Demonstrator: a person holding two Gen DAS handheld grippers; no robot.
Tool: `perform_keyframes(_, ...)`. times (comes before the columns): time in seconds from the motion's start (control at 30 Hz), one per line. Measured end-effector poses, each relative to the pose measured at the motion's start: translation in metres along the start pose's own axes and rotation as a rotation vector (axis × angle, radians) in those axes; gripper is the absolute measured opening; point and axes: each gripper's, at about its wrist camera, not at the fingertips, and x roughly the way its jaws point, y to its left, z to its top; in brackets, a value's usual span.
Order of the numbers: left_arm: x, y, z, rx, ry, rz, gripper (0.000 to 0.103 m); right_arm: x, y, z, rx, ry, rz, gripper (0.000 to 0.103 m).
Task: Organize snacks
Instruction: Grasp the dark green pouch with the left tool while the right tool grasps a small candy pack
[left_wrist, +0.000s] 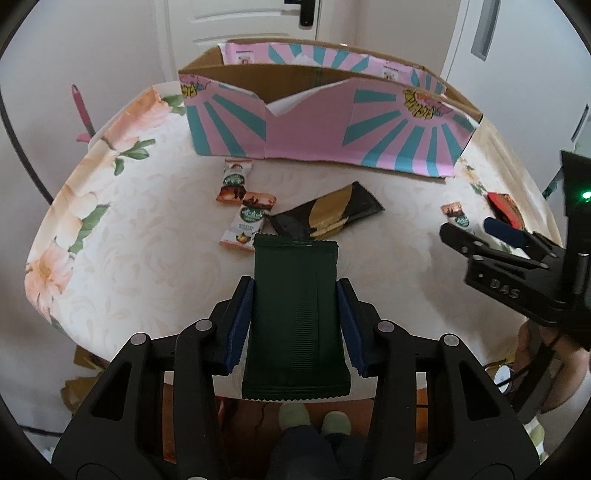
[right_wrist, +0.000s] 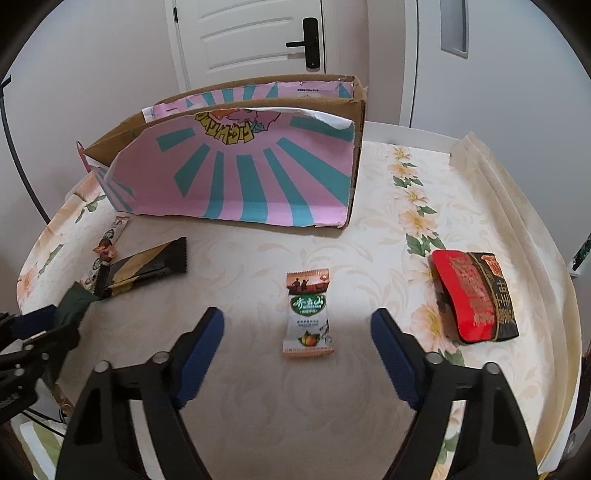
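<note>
Left hand-held gripper (left_wrist: 294, 299) has its blue pads (left_wrist: 240, 325) clamped on both long edges of a dark green packet (left_wrist: 295, 314), holding it lengthwise over the near edge of the table (left_wrist: 147, 280). Right hand-held gripper (right_wrist: 297, 354) is spread wide with nothing in it, sitting low over the floral tablecloth with a small orange-and-white sachet (right_wrist: 308, 314) lying between its fingers, not touching either one. A red pouch (right_wrist: 474, 295) lies off to its right. Past the green packet there's a black-and-gold wrapper (left_wrist: 328, 216) lying at an angle, and two more sachets (left_wrist: 243, 206) just left of it, overlapping at a corner. At the back of the table stands the pink and teal box (left_wrist: 325, 125), open at the top, can't tell what's inside
</note>
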Motion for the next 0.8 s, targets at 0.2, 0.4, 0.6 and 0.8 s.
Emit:
perform_keyframes(0.2,-0.007,0.000,0.006,0.000,-0.018,0.000,0.041,0.009,-0.001,0.005,-0.013,0.008,-0.025,0.062)
perform_keyframes(0.4,-0.009,0.002,0.009,-0.006,-0.023,0.004,0.041,0.012,0.000,0.006,-0.032,0.003,-0.046,0.041)
perform_keyframes(0.6,-0.011,0.001,0.010,-0.006,-0.030,0.006,0.041,0.011,0.003,0.006,-0.059,-0.002,-0.050,0.023)
perform_keyframes(0.8,-0.013,0.000,0.011,-0.007,-0.031,0.006,0.041,0.009,0.006,0.006,-0.065,-0.007,-0.043,0.021)
